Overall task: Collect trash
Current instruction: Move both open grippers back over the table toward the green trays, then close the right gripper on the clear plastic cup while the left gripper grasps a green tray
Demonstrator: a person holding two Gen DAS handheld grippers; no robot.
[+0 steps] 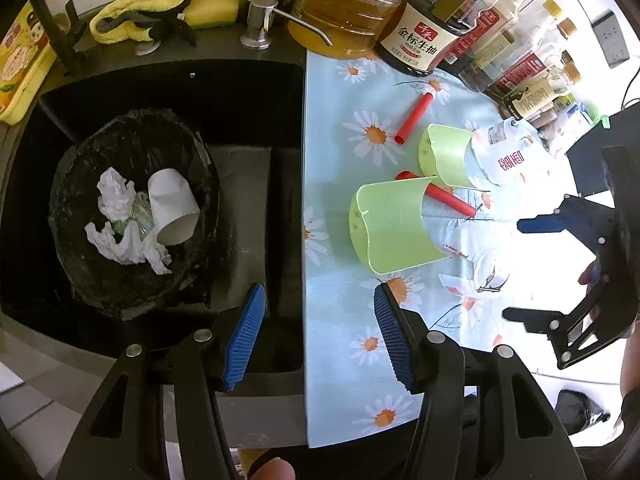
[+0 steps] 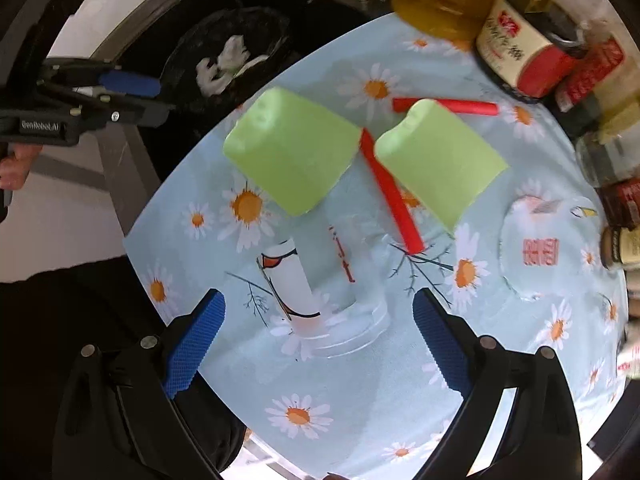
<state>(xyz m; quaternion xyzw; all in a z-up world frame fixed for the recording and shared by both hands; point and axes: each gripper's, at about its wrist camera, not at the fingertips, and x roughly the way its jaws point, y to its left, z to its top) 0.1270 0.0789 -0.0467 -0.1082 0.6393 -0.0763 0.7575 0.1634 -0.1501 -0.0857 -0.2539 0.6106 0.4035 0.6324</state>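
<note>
A black-lined bin (image 1: 132,208) stands in the sink and holds crumpled tissue (image 1: 116,200) and a white paper cup (image 1: 172,208). On the daisy tablecloth (image 1: 340,360) lie two green cups (image 1: 392,228) (image 1: 448,152) on their sides, two red tubes (image 1: 414,118) (image 2: 392,192), a clear plastic cup (image 2: 320,292) and a round foil lid (image 2: 540,248). My left gripper (image 1: 318,336) is open and empty above the sink's edge. My right gripper (image 2: 318,336) is open, with the clear plastic cup lying between its fingers; it also shows in the left wrist view (image 1: 528,268).
Oil and sauce bottles (image 1: 420,28) crowd the table's back edge. A soap pump (image 1: 258,20), yellow cloth (image 1: 140,12) and sponge (image 1: 212,10) sit behind the sink (image 1: 248,92). The bin shows in the right wrist view (image 2: 228,52) at upper left.
</note>
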